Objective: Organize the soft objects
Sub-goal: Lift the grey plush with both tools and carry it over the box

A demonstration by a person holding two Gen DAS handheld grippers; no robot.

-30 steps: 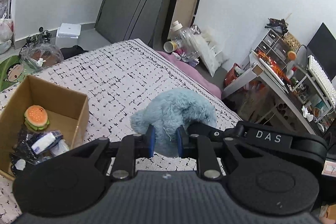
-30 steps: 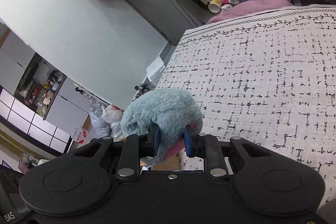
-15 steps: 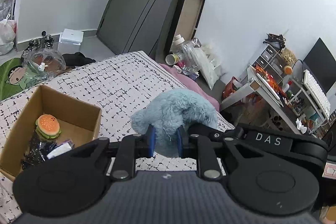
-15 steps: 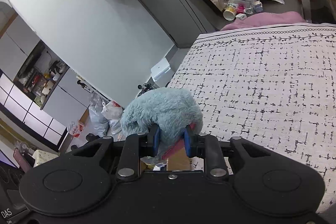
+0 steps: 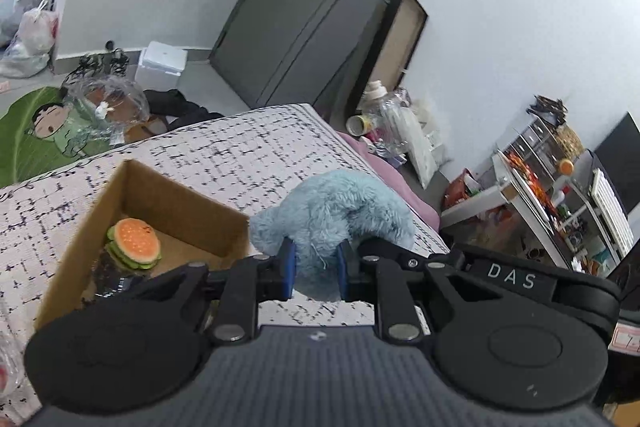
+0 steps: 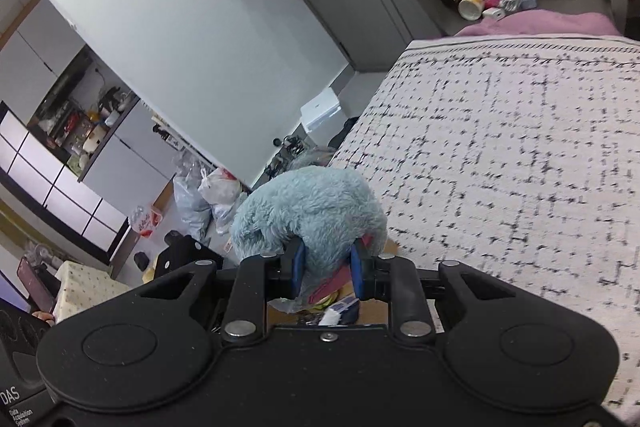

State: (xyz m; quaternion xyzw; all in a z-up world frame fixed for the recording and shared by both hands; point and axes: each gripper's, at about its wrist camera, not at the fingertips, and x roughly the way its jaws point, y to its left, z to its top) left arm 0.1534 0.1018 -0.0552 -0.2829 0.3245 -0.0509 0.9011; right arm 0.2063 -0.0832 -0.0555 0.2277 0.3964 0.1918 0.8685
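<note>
Now both grippers carry the fluffy pale-blue plush toy (image 5: 332,211) together: the left gripper (image 5: 316,269) has its blue pads squeezed into the fur, jaws nearly closed, and the right gripper (image 6: 327,269) pinches another part of it just as tightly. Compared with a second ago, the open brown cardboard box (image 5: 100,211) on the white black-checked bedspread (image 5: 240,155) has slid closer in the left view, so the toy now hangs in the air just beside its near corner. Inside sits a small squishy burger toy (image 5: 134,243). The drop into the box looks close.
</note>
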